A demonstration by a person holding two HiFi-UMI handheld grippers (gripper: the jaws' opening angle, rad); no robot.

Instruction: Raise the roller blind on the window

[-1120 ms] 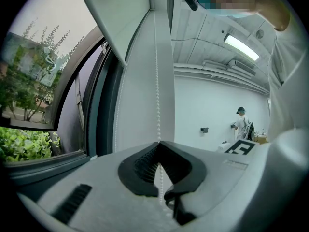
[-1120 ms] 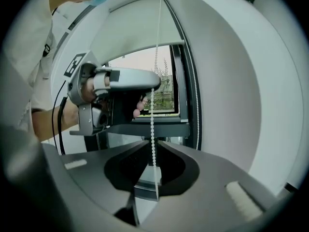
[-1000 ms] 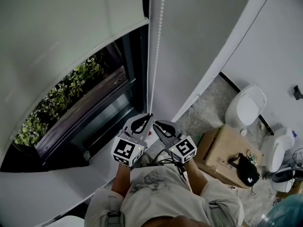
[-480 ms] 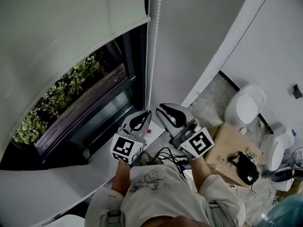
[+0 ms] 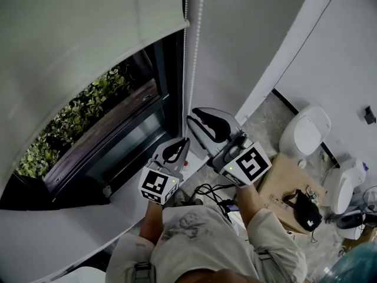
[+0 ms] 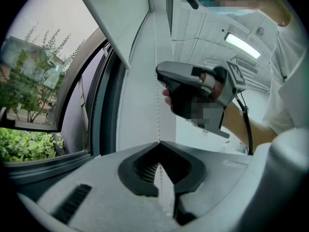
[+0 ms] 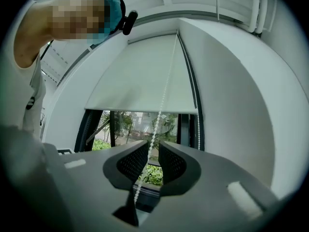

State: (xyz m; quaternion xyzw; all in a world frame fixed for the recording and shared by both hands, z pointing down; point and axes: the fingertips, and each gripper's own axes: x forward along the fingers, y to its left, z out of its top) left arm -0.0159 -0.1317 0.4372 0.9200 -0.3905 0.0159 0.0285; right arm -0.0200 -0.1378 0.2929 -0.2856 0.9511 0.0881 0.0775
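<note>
Roller blind, off-white fabric (image 5: pixel 88 34), partway up: bottom edge across upper part of dark-framed window (image 5: pixel 123 128), green shrubs (image 5: pixel 76 119) visible below. Worked by white bead chain (image 5: pixel 195 52) hanging at blind's rt edge, two strands.

Left gripper (image 5: pixel 179 149) low, fingers together, clamped on one strand. Chain (image 6: pixel 157 129) seen passing thru its pads in left gripper view.

Right gripper (image 5: pixel 193 121) just above left, fingers slightly apart w/ chain (image 7: pixel 164 95) in the gap, not pinched yet. Apparently same strand.

Likely step: hand-over-hand regrip. To do it well:
- Close rt pads fully on that strand before releasing left, else probable slip back.
- Pull straight down along chain, not out from wall, to avoid bead skip up top.
- Avoid catching 2nd strand.
- Short, even strokes.
</note>
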